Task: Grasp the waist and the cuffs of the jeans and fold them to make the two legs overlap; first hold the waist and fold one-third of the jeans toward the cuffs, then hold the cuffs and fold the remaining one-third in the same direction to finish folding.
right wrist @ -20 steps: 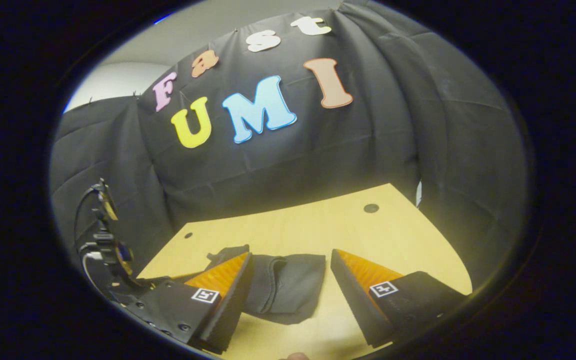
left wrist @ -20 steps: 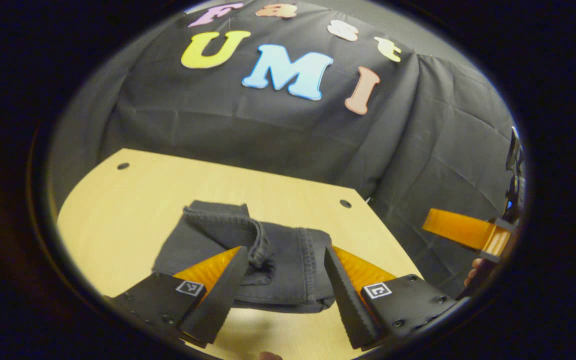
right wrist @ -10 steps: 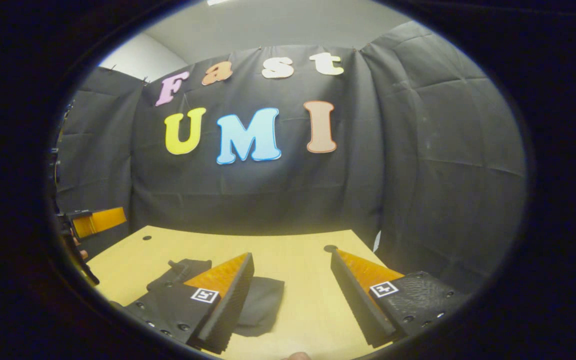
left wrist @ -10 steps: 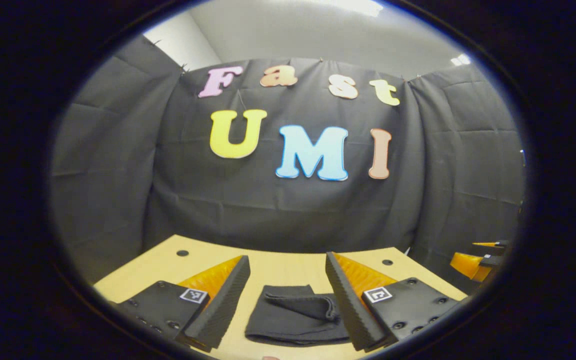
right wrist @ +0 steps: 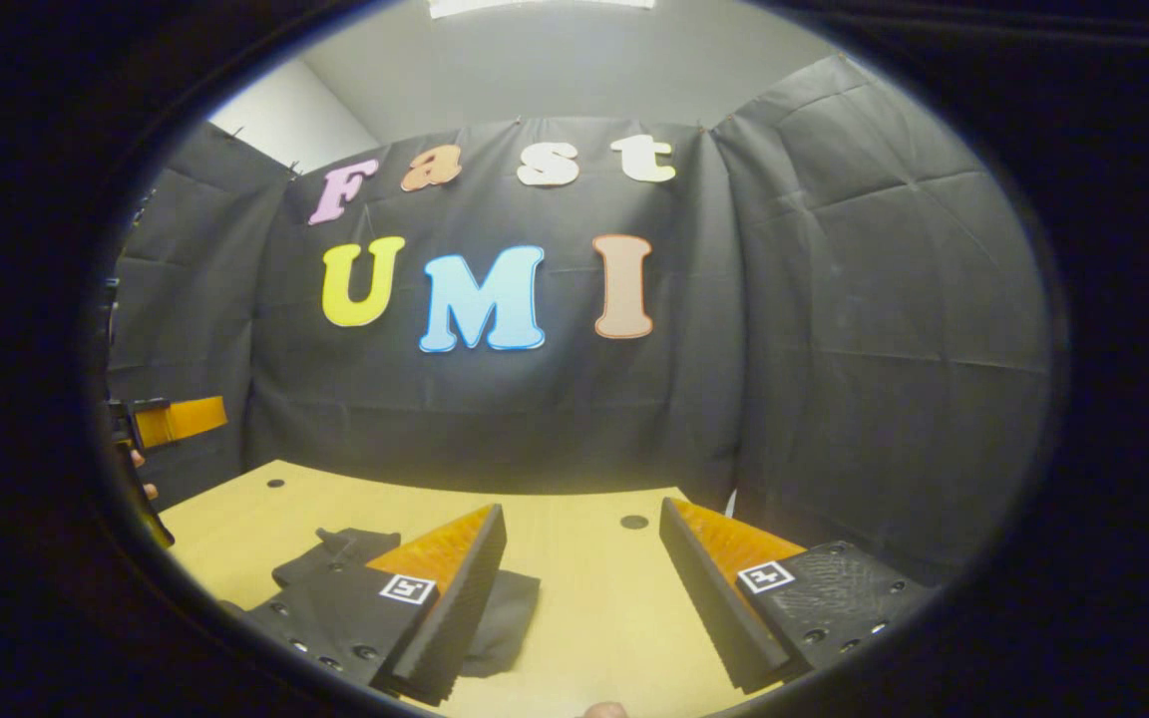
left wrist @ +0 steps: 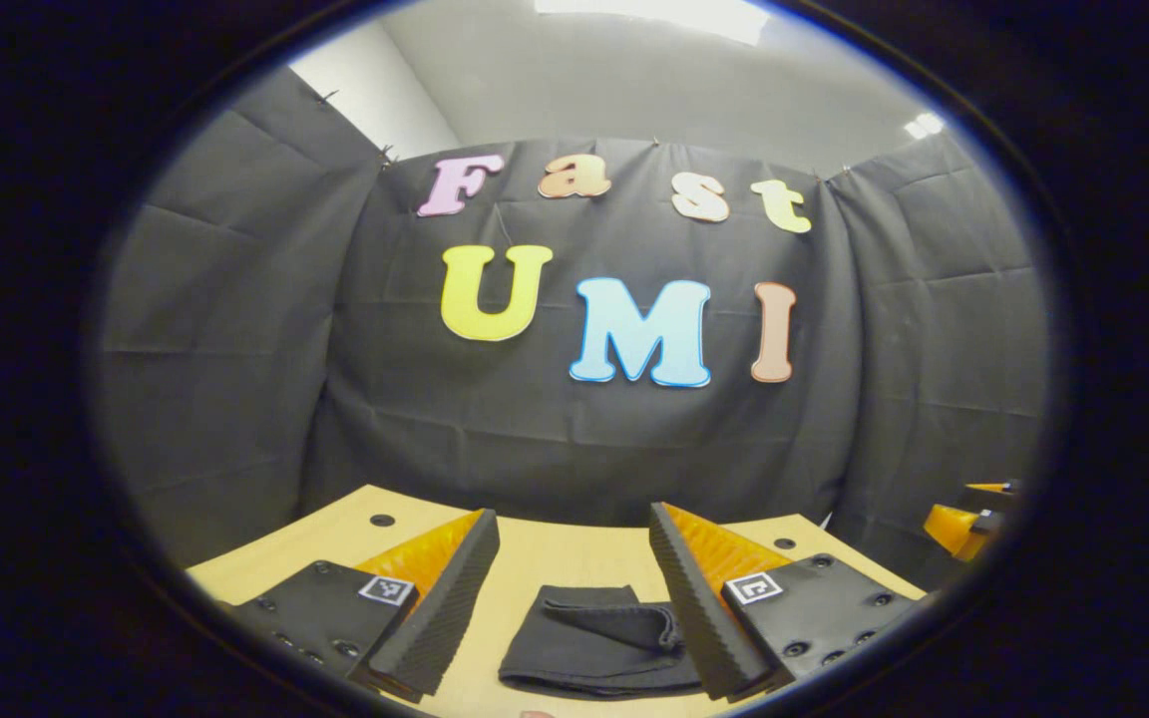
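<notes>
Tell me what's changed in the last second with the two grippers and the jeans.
Both grippers pulled up and back from the jeans: the left gripper was low over the bundle, the right gripper beside it; now both views look level at the booth wall. Nothing was grasped or released. Both stayed open, and the jeans stayed folded on the table.

1. I can read no word, number or brand on any object here.
2. The left tongs (left wrist: 571,511) carry a square black-and-white marker (left wrist: 384,589) on each finger: a coded pattern, not legible text.
3. The right tongs (right wrist: 582,506) carry two like squares (right wrist: 765,576).
</notes>
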`<state>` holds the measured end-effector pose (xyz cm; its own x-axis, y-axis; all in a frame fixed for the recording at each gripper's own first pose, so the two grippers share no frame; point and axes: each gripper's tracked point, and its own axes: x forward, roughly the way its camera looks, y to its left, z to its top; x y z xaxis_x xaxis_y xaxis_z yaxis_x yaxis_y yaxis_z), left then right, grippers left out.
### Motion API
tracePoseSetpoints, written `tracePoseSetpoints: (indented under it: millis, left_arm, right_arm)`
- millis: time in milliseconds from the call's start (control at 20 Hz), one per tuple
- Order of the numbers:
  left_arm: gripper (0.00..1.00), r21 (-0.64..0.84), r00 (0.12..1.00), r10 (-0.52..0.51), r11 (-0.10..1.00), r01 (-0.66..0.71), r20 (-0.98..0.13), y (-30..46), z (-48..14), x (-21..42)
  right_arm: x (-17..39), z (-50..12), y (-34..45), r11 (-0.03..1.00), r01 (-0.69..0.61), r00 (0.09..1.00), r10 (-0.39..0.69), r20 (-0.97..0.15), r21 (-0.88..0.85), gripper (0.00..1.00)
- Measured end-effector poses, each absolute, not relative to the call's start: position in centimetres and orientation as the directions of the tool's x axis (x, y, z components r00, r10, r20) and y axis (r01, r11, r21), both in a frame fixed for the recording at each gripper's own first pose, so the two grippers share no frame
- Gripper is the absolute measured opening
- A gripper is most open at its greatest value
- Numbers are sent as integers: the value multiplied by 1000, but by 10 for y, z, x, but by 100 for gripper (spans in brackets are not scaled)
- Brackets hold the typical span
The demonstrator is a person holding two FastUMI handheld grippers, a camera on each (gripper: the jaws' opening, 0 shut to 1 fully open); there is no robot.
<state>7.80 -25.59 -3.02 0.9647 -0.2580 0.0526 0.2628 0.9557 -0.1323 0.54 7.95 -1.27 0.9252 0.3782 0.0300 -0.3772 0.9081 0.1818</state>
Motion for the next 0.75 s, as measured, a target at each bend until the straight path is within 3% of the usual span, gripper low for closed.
tracePoseSetpoints:
  millis: [450, 500, 600, 700, 750]
  left_arm:
    - [100, -125, 968, -239, 961, 247, 75, -245, -17, 65]
    - [94, -128, 968, -239, 961, 247, 76, -244, -16, 64]
    - [98, -138, 968, -238, 959, 247, 74, -242, -18, 62]
    - [94, -143, 969, -234, 960, 243, 72, -239, -19, 62]
    - [94, -146, 970, -232, 960, 241, 73, -240, -18, 62]
  right_arm:
    - [2, -7, 76, 905, -392, 920, 388, 61, 167, 94]
    - [0, -5, 76, 904, -394, 919, 389, 64, 168, 94]
    - [-2, -4, 75, 902, -397, 918, 390, 72, 168, 94]
    - [-2, -2, 75, 901, -400, 917, 393, 77, 170, 94]
    - [-4, -2, 73, 900, -400, 916, 392, 79, 171, 86]
